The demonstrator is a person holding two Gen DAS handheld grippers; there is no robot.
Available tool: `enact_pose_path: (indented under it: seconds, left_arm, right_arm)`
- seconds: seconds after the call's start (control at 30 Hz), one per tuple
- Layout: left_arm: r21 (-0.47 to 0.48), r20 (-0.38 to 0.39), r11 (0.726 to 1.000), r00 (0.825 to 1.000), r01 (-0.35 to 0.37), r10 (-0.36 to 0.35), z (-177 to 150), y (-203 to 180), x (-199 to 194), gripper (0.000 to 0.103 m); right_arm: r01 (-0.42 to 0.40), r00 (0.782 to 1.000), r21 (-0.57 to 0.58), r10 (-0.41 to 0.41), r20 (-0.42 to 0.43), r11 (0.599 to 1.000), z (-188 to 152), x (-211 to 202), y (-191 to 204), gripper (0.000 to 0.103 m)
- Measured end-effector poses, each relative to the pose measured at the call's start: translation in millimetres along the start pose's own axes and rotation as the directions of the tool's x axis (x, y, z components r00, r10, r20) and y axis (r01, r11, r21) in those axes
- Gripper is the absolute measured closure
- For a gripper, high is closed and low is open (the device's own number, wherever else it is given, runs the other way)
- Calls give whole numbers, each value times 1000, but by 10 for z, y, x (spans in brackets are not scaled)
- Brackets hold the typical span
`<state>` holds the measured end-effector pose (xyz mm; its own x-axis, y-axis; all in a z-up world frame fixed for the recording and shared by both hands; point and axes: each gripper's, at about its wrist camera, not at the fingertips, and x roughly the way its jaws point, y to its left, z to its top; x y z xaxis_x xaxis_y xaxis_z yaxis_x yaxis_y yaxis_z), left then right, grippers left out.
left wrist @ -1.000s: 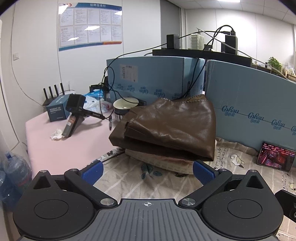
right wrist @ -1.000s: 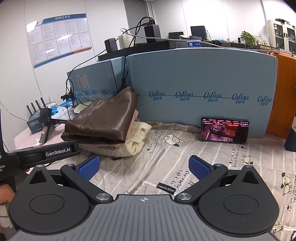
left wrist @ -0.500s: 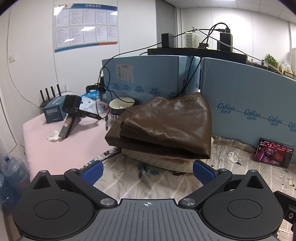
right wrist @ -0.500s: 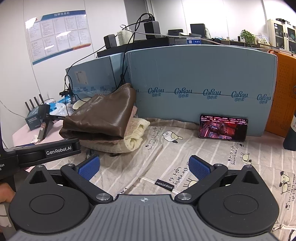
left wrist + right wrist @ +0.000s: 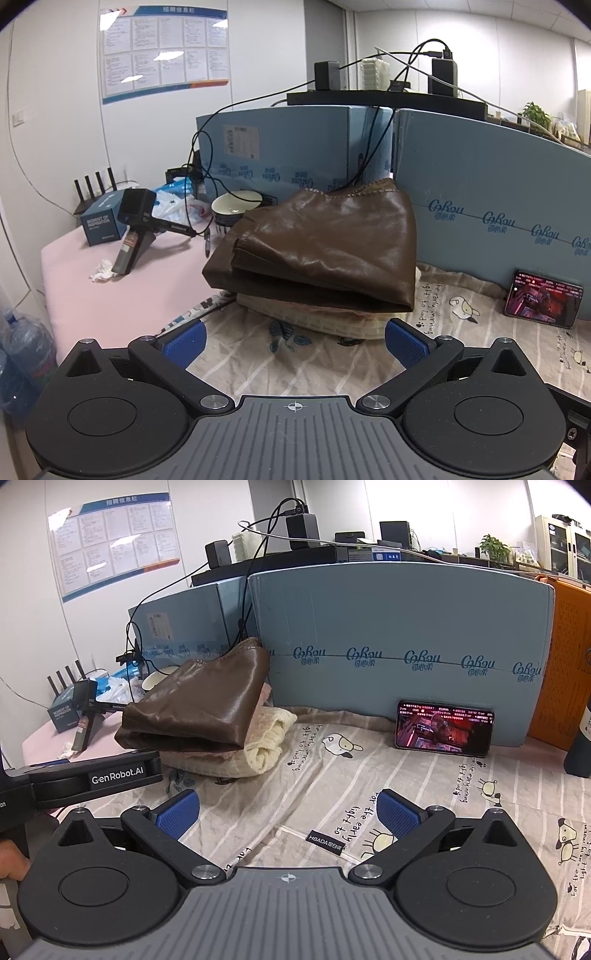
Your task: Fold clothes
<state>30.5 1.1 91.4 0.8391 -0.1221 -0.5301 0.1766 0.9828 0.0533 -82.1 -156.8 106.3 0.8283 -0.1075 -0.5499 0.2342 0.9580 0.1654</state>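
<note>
A folded brown leather-like garment [image 5: 325,254] [image 5: 207,705] tops a stack, with a cream knit piece [image 5: 264,749] [image 5: 332,321] folded beneath it. The stack sits on a striped cartoon-print sheet [image 5: 332,775] against blue foam boards. My left gripper [image 5: 294,341] is open, its blue pads just short of the stack's front edge, nothing between them. My right gripper [image 5: 288,812] is open over bare sheet to the right of the stack. The left gripper's body [image 5: 92,779] shows at the left of the right wrist view.
Blue foam boards [image 5: 399,657] wall the back. A phone [image 5: 443,728] with a lit screen leans against them. A pink surface [image 5: 110,295] to the left holds a black handheld device [image 5: 135,229], a blue box, a bowl [image 5: 236,206] and cables. An orange box [image 5: 565,664] and dark bottle stand far right.
Both grippers have drifted slightly with the view shifting; the stack sits a little further left in the left wrist view. Both jaws stay open and nothing was grasped.
</note>
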Motion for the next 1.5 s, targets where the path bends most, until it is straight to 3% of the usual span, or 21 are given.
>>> enact_pose_path:
  seconds: [1.5]
  left_arm:
    - [47,-9,998,1000,29,-28,-55,-135,7,0]
  right_arm:
    - [-11,997,45,15,-82,999,-71,54,-62,0]
